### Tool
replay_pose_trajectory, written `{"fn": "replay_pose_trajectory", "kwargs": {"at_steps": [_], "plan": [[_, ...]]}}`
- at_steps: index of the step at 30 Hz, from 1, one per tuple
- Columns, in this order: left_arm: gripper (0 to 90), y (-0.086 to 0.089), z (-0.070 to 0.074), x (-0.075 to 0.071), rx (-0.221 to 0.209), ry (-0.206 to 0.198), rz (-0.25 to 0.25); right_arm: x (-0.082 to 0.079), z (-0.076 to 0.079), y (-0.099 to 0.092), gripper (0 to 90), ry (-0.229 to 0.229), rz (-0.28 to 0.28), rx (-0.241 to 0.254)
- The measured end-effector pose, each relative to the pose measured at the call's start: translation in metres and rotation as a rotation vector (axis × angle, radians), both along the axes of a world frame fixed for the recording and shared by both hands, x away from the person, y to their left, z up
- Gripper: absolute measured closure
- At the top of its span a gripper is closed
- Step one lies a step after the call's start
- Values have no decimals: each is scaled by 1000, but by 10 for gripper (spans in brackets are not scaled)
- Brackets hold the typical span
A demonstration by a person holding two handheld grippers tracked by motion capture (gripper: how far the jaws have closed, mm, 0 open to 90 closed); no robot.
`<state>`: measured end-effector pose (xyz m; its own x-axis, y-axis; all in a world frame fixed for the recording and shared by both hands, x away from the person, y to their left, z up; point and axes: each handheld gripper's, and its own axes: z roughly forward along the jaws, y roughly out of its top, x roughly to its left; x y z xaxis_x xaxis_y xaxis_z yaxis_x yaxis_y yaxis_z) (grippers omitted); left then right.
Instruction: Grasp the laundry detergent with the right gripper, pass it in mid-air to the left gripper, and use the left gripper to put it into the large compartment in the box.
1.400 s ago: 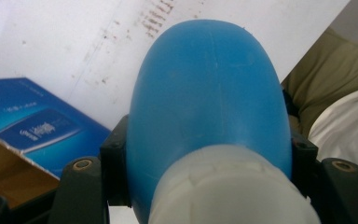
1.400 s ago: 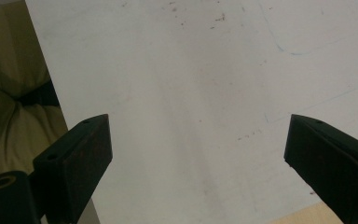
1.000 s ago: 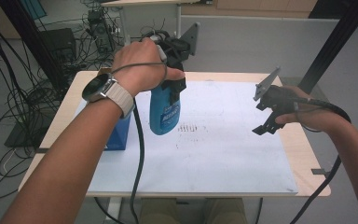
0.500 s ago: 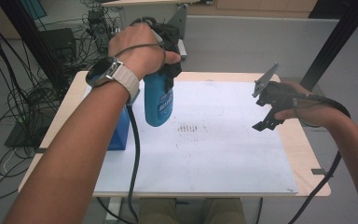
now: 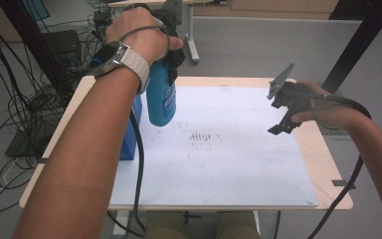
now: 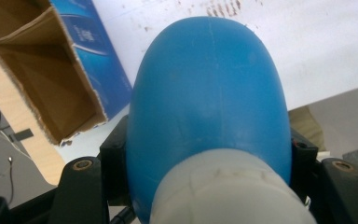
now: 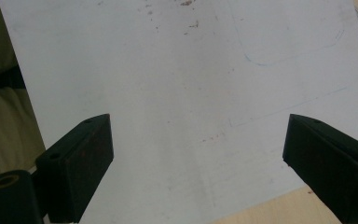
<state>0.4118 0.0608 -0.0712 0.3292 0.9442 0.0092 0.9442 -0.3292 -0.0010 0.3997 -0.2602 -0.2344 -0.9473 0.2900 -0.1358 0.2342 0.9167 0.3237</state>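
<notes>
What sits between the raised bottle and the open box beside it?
Nothing visible. The bottle, clamped in the left tool, hangs above the sheet; the box stands at the table's left edge with its top open and an empty inside.

Smooth matt plastic bottle (image 6: 209,88), rough-edged cardboard box (image 6: 51,79), matt white paper sheet (image 5: 229,164).

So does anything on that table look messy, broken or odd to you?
A little. The white sheet carries a patch of small dark specks near its middle, like stains. The blue carton beside it has a ragged, torn-looking open edge. The blue bottle itself looks intact.
</notes>
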Motion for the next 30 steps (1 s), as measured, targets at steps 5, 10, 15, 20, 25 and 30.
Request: {"fn": "replay_pose_trajectory", "kwargs": {"at_steps": [5, 10, 15, 20, 25, 30], "plan": [[378, 8, 6, 2, -2, -1, 52, 3, 2, 3, 85, -5, 7, 0], [378, 17, 11, 3, -5, -1, 96, 6, 3, 6, 85, -7, 11, 0], [378, 25, 14, 4, -18, -3, 129, 8, 4, 9, 84, -9, 18, -6], [378, 33, 17, 5, -30, -2, 148, 10, 5, 11, 85, -11, 18, -9], [378, 41, 21, 5, -44, -9, 177, 11, 7, 9, 85, -14, 13, -9], [377, 50, 25, 8, -43, -18, 204, 13, 6, 8, 85, -14, 8, -13]]}}
